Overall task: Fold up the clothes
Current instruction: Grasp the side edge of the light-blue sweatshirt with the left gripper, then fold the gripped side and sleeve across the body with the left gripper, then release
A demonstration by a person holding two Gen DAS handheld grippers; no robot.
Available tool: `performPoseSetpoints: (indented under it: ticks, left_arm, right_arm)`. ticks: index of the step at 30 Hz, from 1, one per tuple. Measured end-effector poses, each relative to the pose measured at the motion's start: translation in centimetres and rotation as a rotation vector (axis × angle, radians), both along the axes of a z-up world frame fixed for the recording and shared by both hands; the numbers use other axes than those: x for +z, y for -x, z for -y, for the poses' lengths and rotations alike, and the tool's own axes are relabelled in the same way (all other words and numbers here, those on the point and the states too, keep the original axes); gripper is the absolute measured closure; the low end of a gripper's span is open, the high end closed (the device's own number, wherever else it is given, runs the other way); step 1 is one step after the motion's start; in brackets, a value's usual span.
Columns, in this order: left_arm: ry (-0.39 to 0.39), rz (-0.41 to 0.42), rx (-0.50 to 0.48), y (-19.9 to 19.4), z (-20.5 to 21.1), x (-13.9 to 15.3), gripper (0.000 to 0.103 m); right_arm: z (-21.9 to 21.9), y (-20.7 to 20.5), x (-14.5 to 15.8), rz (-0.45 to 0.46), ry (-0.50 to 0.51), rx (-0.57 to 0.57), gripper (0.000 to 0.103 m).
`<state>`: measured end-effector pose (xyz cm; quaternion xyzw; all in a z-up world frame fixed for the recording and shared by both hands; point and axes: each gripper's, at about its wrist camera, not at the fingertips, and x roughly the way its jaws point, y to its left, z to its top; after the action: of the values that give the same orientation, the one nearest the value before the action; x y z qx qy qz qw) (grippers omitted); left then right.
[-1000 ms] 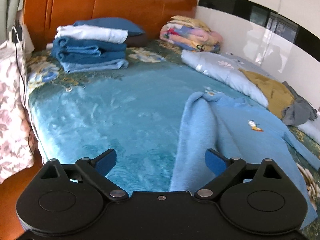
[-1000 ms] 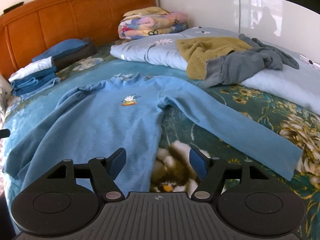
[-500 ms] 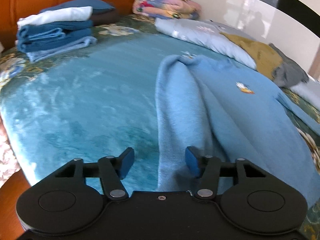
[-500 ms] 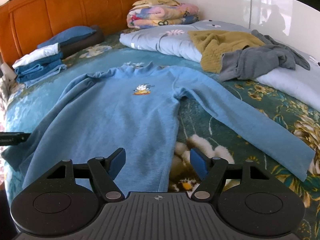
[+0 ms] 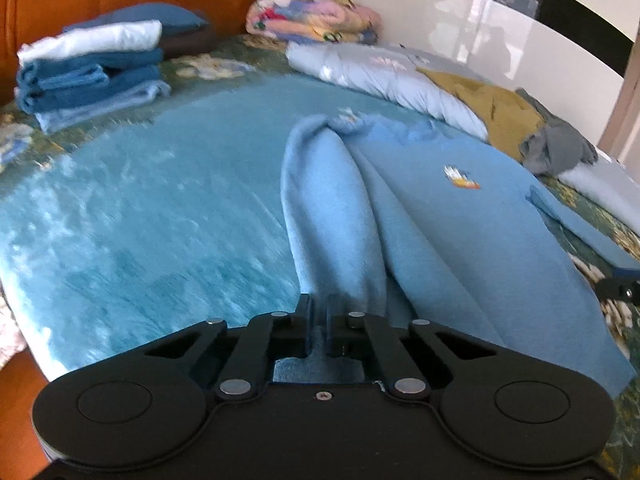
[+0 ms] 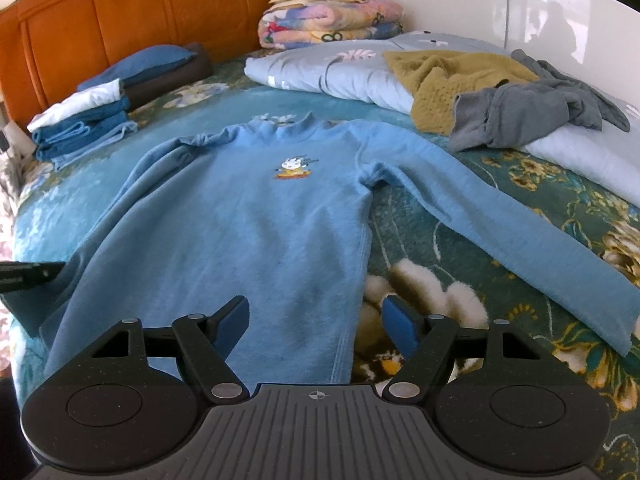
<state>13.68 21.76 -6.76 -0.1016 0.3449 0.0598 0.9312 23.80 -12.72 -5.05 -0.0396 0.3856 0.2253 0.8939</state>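
Lying on the bed: one light-blue long-sleeved shirt [image 6: 256, 216], one stack of folded clothes [image 6: 80, 128], one folded floral quilt [image 6: 328, 20], one mustard knit [image 6: 448, 76], one grey garment [image 6: 528, 116]. Two grippers showing.

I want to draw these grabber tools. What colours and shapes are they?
Both are black plastic. The left gripper has a smooth body with two round discs, jointed link arms and silver rivets. The right gripper has the same discs and rivets, a grey ribbed middle plate with a small crosshair mark, and blue finger pads.
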Motion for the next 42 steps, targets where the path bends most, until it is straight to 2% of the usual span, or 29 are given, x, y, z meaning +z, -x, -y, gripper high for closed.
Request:
performPoseSetpoints:
  ticks: [12, 20, 28, 30, 32, 35, 39, 42]
  left_arm:
    - [-0.161, 0.027, 0.178, -1.2, -7.2, 2.5, 0.1]
    - [-0.231, 0.065, 0.178, -1.5, -7.8, 4.0, 0.1]
    - [-0.152, -0.01, 0.118, -1.0, -8.0, 1.3, 0.097]
    - [-0.145, -0.011, 0.085, -1.0, -7.7, 1.5, 0.088]
    - [-0.165, 0.007, 0.039, -1.2, -7.2, 2.5, 0.064]
    - [-0.199, 0.028, -0.028, -2.3, -6.3, 4.0, 0.047]
    - [-0.249, -0.018, -0.083, -5.9, -6.1, 3.2, 0.045]
    - [-0.206, -0.07, -0.084, -9.1, -7.1, 1.4, 0.047]
  right_arm:
    - [0.5, -0.3, -0.7, -0.02, -0.01, -0.017, 0.031]
    - [0.6, -0.8, -1.2, -0.035, -0.001, -0.027, 0.031]
    - [0.1, -1.2, -1.9, -0.055, 0.005, -0.015, 0.031]
    - [0.0, -1.3, -1.9, -0.056, 0.007, -0.011, 0.031]
    - [-0.1, -1.3, -1.9, -0.057, 0.007, -0.011, 0.03]
    - [-0.2, -1.5, -2.1, -0.06, 0.009, -0.014, 0.03]
    - [-0.6, -1.8, -2.6, -0.074, 0.01, -0.012, 0.03]
    - [-0.8, -1.8, -2.7, -0.077, 0.015, -0.008, 0.03]
